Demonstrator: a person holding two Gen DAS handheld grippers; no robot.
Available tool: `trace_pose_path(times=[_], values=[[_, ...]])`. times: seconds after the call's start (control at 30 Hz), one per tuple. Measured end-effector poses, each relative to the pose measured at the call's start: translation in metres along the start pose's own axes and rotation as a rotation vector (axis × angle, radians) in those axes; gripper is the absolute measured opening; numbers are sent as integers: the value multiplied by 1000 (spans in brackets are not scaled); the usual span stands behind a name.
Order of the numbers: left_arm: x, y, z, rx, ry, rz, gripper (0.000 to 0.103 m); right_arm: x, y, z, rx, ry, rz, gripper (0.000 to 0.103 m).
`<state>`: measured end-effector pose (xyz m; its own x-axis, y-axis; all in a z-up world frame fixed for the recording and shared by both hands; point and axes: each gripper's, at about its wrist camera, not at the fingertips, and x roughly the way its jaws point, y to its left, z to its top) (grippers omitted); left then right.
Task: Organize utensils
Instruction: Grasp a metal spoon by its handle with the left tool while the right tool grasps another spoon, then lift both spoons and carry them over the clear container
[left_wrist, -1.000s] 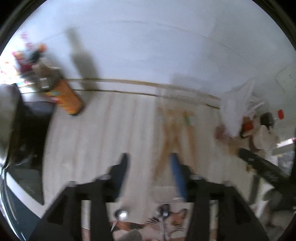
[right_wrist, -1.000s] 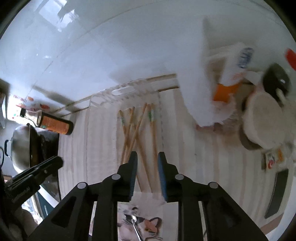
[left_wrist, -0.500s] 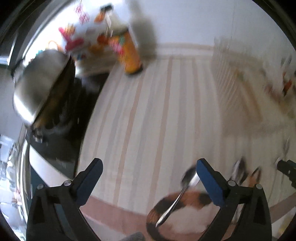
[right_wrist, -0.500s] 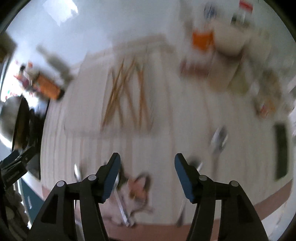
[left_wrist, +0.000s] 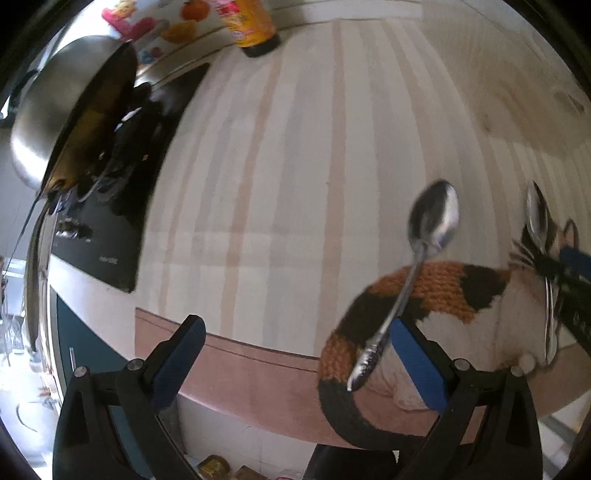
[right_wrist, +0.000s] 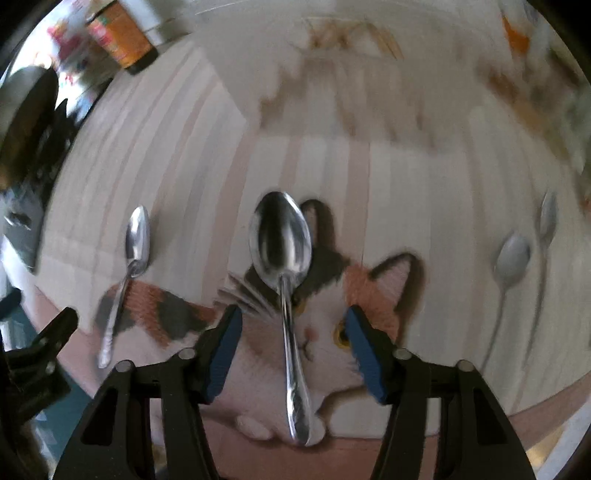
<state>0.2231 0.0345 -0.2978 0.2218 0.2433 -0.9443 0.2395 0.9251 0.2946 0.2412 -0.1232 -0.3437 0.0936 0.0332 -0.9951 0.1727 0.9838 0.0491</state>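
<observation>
Found the centre spoon (right_wrist: 284, 295) lying bowl-up on the cat-print mat (right_wrist: 373, 295), long axis running near to far, bowl at the far end over the cat's ear, handle tip at the near edge of the mat. Found the left spoon (left_wrist: 417, 277) on the same mat, over the cat's orange-and-black back, bowl pointing far and resting on the striped table cover (left_wrist: 295, 147), handle slanting toward the near left. Noted two further spoons (right_wrist: 511, 266) to the right, off the mat, bowls far, too blurred for detail.

Checked all labels: print on the orange-labelled bottle (right_wrist: 122, 37) at far left not legible; small white marking on the black cooktop (left_wrist: 122, 221) not legible.

Found the right gripper (right_wrist: 293, 314) with jaws apart after having just been closing, straddling the centre spoon's neck, neither pad touching the metal. Found the left gripper (left_wrist: 295, 326) with jaws spread wide after having just been opening, gripping nothing; located the left spoon's handle tip just inside the right-hand finger, the rest of the gap showing only table cover and its pink border.
</observation>
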Motion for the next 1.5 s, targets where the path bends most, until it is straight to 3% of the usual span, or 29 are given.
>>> trace_pose_path(times=[0.03,0.1,0.17,0.27,0.3,0.47,0.7,0.83,0.9,1.0,1.17,1.27,1.37,1.5], values=[[1,-3,0,11,4,-11,101,0,2,0,-10,-11,-21,25],[4,-11,3,29,20,-58,90,1,-4,0,9,-11,-25,7],[10,-18,5,28,53,-116,76,2,-15,-1,32,2,-15,6],[19,-27,9,8,112,-212,34,2,-35,-5,63,13,-27,6],[18,-28,9,-11,112,-245,27,3,-45,-7,81,21,-31,6],[15,-41,12,-19,148,-345,23,5,-76,-17,159,39,-17,6],[21,-12,23,-117,157,-381,24,8,-89,-27,208,43,17,6],[27,-6,33,-102,138,-365,28,6,-96,-27,229,36,37,6],[29,-14,40,-57,122,-332,43,7,-94,-22,234,36,45,7],[32,-28,47,-8,108,-276,50,7,-99,-8,233,41,47,7],[31,-39,63,-15,83,-277,50,10,-99,-4,225,46,35,7],[32,-43,72,-23,65,-279,49,8,-96,1,221,49,28,7],[31,-50,69,-17,41,-280,30,11,-90,2,208,54,19,7],[30,-53,72,-17,42,-278,29,10,-91,6,198,53,10,6]])
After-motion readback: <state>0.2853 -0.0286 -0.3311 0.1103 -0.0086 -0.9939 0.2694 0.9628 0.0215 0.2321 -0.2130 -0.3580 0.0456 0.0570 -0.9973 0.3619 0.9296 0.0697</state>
